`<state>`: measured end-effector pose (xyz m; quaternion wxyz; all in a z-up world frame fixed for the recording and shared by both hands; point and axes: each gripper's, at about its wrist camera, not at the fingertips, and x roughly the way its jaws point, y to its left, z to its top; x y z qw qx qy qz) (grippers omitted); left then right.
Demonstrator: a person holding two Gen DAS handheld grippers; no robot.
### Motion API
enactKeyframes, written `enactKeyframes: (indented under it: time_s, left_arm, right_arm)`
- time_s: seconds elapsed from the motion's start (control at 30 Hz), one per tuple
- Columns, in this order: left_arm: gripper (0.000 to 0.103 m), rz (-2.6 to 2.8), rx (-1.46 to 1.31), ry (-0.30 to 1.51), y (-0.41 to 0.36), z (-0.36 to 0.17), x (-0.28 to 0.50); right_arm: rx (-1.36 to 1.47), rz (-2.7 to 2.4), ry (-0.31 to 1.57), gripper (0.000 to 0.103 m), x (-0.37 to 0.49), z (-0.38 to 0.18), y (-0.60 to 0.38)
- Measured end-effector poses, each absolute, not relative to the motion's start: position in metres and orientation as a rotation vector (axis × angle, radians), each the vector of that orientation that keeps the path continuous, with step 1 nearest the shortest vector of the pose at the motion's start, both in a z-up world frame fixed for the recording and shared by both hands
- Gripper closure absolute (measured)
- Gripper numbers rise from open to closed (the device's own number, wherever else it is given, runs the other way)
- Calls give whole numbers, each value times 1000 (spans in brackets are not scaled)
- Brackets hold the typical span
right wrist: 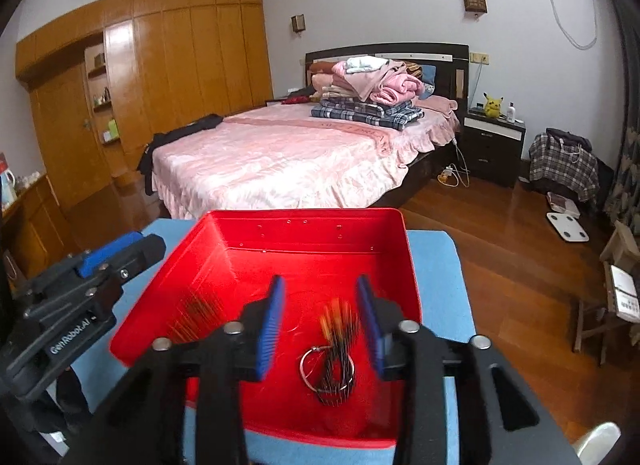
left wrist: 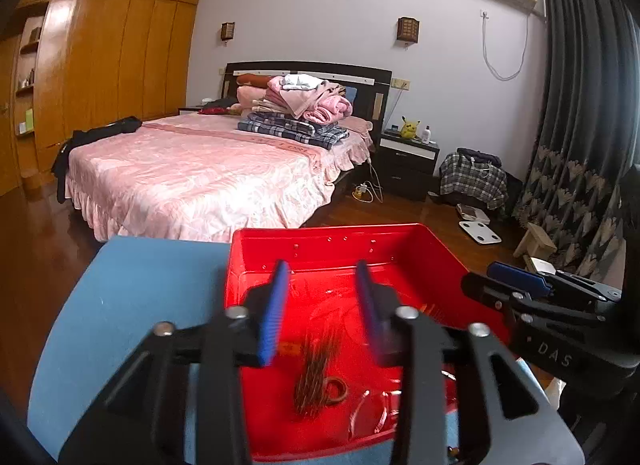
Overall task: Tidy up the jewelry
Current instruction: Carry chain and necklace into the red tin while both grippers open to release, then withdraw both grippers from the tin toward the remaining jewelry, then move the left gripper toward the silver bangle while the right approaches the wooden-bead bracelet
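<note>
Bedroom, blue-topped table (right wrist: 436, 265) near the bed: red tray (right wrist: 312, 233) holds the jewelry tangle (right wrist: 334, 361); left gripper (left wrist: 322, 305) and right gripper (right wrist: 320, 317) both part-open, empty, above it, so best descend slowly and pinch one piece.
</note>
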<state>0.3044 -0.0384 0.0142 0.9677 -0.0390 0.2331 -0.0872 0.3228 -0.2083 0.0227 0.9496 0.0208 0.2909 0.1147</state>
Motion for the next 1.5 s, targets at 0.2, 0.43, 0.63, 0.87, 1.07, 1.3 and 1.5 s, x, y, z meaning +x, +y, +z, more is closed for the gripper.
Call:
enactKeyframes:
  time_s: [0.2, 0.43, 0.63, 0.87, 1.07, 1.3, 1.5]
  left_arm:
    - [24, -158, -73, 444, -28, 23, 291]
    - [13, -142, -70, 440, -6, 26, 239]
    - [13, -99, -76, 477, 15, 15, 191]
    - [13, -63, -90, 553, 26, -12, 154]
    - [13, -40, -98, 594, 24, -36, 132]
    - [13, -47, -74, 610, 7, -49, 118]
    - [13, -54, -58, 608, -1, -53, 114]
  right_arm:
    - [49, 204, 556, 21, 306, 28, -220]
    - [111, 207, 525, 6, 260, 27, -237]
    - [139, 180, 541, 6, 208, 13, -241]
    - [160, 161, 586, 6, 163, -14, -240]
    - [163, 126, 644, 6, 147, -34, -240]
    - [120, 98, 704, 11, 147, -54, -239]
    - [155, 97, 747, 27, 155, -61, -242]
